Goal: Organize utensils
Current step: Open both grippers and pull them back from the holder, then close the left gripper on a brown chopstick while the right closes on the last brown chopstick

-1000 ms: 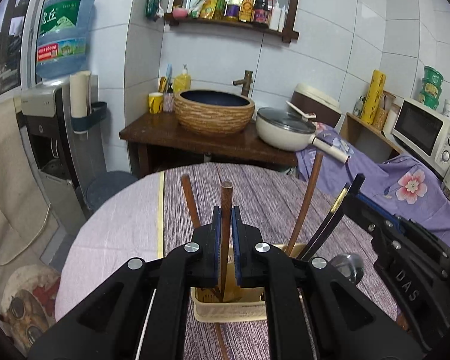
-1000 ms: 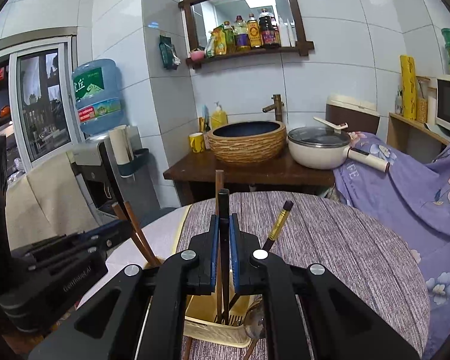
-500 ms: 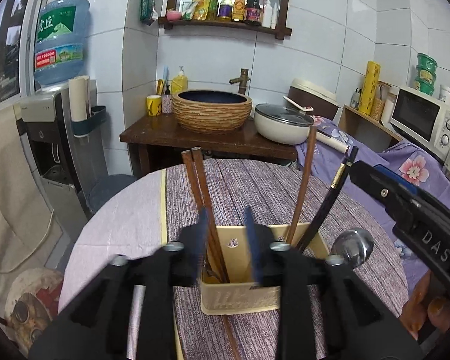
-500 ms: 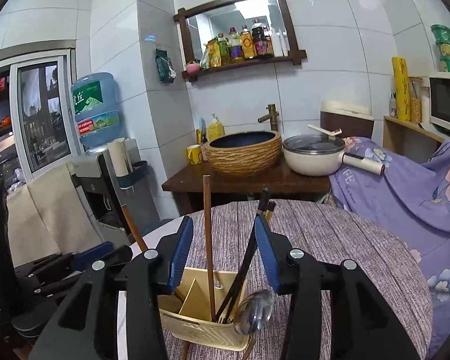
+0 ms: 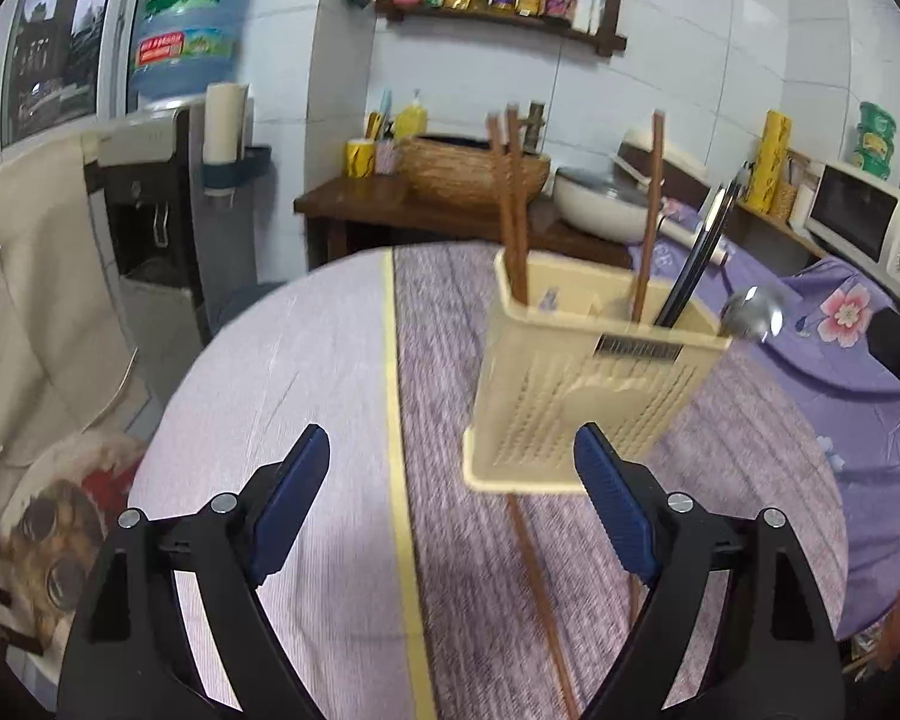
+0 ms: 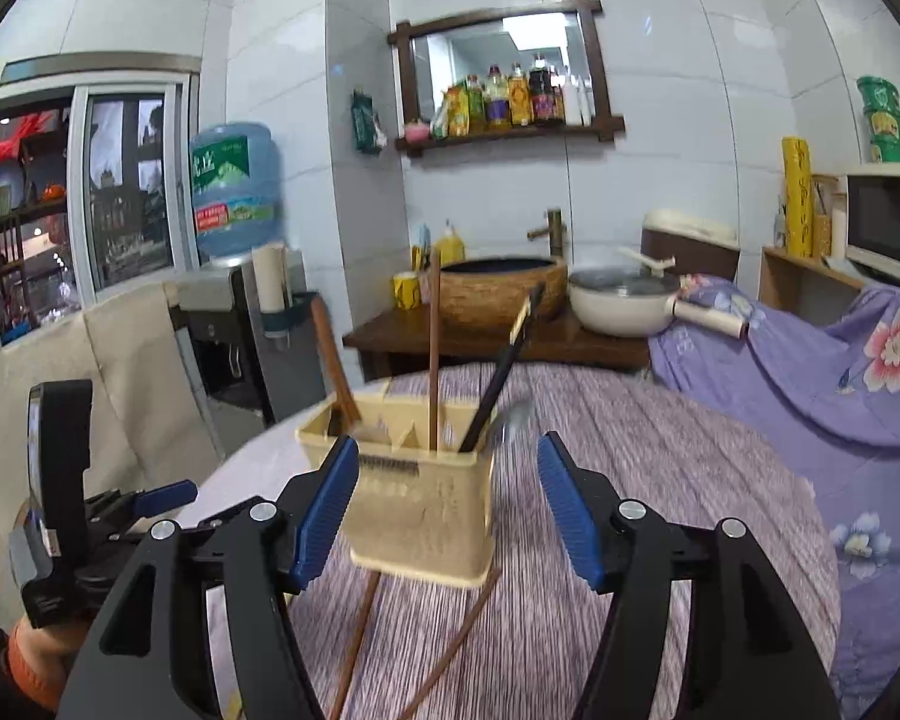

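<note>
Left claw: jaws opening, nothing between the ribbed blue pads, bare worktop below. Right claw: jaws opening, released, the caddy just ahead in the gap, pads clear of it. Caddy is cream slotted plastic, rectangular, at 1 o'clock from the left claw, well inside the round worktop's rim. Upright in it: three brown chopsticks, dark pair, one steel spoon. Two sticks lie flat at 6 o'clock.
</note>
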{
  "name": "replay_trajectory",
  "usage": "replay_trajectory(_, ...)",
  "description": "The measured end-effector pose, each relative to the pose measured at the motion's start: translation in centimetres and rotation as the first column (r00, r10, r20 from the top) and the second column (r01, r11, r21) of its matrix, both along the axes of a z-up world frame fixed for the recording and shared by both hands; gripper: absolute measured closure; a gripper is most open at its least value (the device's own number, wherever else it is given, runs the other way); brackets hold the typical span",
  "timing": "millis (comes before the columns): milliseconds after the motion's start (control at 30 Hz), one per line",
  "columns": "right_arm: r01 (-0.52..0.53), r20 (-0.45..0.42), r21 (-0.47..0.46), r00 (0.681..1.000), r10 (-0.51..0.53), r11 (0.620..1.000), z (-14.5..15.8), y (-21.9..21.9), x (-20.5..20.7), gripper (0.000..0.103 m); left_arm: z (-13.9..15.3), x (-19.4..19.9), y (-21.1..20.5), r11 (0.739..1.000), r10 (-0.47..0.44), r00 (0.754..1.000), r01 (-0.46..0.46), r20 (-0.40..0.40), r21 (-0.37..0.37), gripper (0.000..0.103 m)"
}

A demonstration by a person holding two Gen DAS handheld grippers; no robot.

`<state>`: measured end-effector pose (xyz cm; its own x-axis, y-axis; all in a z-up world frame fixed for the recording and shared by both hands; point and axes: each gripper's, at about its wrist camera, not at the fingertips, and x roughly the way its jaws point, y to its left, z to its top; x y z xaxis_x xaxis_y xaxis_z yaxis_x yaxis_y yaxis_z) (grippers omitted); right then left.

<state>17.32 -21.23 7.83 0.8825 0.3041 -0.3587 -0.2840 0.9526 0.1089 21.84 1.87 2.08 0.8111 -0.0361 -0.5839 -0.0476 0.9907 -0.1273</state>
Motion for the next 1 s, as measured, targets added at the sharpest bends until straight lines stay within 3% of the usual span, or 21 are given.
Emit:
replay_trajectory(133, 0.012, -0.145, -0.037, 0.989, -0.017, 0.999, -3.8, 0.4, 0.8, 0.042, -3.5, 0.1, 0.1, 1.000, -0.008, 0.995, 0.005, -0.094, -0.029, 0.021)
replay_trajectory(367, 0.014, -0.368, -0.027, 0.930, -0.023, 1.000, -9.7, 1.1, 3.4, 0.050, -6.8, 0.1, -1.6, 0.998, -0.059, 0.981, 0.056, -0.183, -0.019, 0.028)
replay_trajectory(633, 0.014, -0.448, -0.083, 0.893, -0.050, 0.996, -12.7, 3.4, 4.9, 0.060, -9.2, 0.6, -3.6, 0.994, -0.105, 0.964, 0.110, -0.246, 0.006, 0.043)
replay_trajectory(700, 0.015, -0.468, -0.081, 0.882, -0.051, 0.997, -13.3, 3.1, 5.7, 0.068, -9.7, 0.8, -3.8, 0.993, -0.110, 0.960, 0.115, -0.259, 0.003, 0.044)
replay_trajectory(1000, 0.028, -0.512, -0.084, 0.856, -0.067, 0.996, -15.1, 3.3, 7.4, 0.072, -10.6, 1.6, -5.0, 0.990, -0.135, 0.948, 0.140, -0.289, -0.003, 0.053)
